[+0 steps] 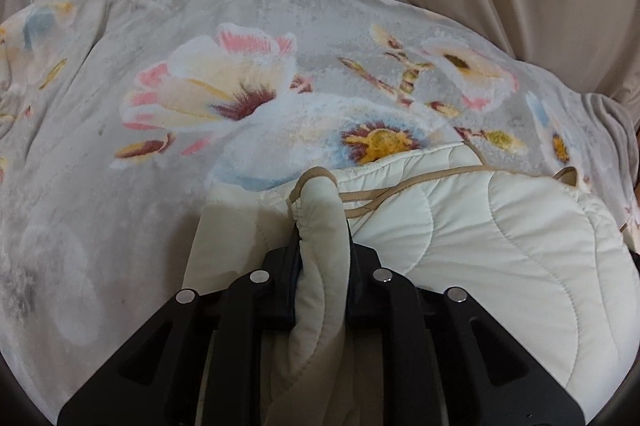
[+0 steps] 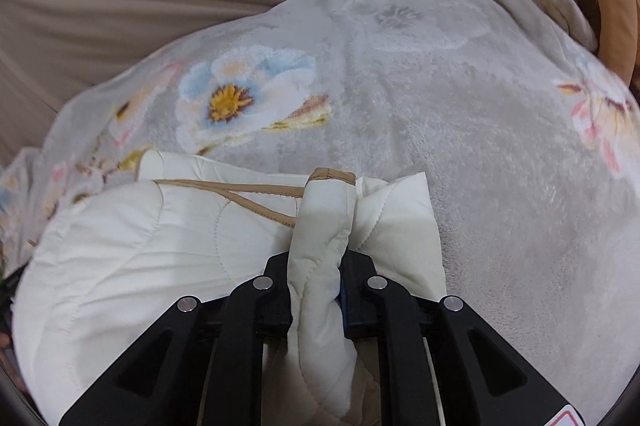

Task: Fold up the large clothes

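Fingers of left gripper (image 1: 322,246) and right gripper (image 2: 316,250) each clamp one cream quilted garment (image 1: 500,234) on one floral blanket (image 1: 160,186).

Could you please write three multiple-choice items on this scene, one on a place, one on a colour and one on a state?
1. Where does the cream quilted garment lie?
A. on the floral blanket
B. on a bare wooden floor
C. on a hanger

2. What colour is the garment's trim?
A. navy
B. tan
C. red

3. How do the left gripper and right gripper stand?
A. both wide open and empty
B. only one grips
C. each shut on a fold of the garment

Answers: 1 A, the blanket spreads out beneath it; 2 B, a tan band edges it; 3 C, fabric is pinched between both pairs of jaws.
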### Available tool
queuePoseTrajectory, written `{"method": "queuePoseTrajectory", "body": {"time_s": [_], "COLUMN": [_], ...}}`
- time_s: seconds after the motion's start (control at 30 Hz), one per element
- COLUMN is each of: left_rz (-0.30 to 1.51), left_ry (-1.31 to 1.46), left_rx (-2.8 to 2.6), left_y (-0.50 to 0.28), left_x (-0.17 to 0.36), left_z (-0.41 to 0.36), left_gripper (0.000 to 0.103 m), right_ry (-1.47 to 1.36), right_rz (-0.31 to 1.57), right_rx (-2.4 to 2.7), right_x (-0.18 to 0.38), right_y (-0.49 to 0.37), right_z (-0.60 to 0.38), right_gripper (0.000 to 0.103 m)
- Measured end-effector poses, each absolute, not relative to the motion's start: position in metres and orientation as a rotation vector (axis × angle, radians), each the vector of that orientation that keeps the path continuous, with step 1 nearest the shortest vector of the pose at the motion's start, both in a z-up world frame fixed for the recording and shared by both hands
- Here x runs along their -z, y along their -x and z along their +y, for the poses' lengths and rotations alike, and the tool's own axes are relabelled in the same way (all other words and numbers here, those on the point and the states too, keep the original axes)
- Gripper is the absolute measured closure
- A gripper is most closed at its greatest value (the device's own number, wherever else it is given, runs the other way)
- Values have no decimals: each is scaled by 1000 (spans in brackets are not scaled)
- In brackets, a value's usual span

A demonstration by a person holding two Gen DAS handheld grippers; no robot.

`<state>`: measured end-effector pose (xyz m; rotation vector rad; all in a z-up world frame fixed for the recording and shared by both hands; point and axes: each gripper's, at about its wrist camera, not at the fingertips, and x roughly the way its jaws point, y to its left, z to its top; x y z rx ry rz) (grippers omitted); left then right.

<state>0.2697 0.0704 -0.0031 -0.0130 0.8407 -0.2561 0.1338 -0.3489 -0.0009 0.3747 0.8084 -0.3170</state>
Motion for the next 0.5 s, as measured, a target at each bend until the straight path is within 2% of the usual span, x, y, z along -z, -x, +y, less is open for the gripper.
{"method": "queuePoseTrajectory", "body": {"time_s": [0.17, 0.23, 0.3, 0.37, 0.47, 0.5], "left_rz": [832, 798, 732, 611, 501, 480], "left_ry": [68, 95, 115, 115, 69, 54], "left_rx": [270, 260, 235, 234, 297, 341], "left_y": [-271, -263, -246, -215, -175, -164], "left_x": [3, -6, -26, -58, -103, -113], "left_z": [78, 85, 94, 101, 88, 78], "left_gripper": [81, 75, 56, 46, 44, 40], "right_ry": [-397, -449, -485, -461, -342, -305], "right_rz": [785, 719, 620, 536, 468, 463], "right_rx": [305, 314, 341, 361, 281, 210], "right_x": [-1, -11, -33, -58, -94, -102], "right_y": [-129, -114, -93, -71, -57, -57], "right_z": [-354, -363, -365, -357, -314, -291], "right_gripper": [85, 80, 72, 70, 70, 70]}}
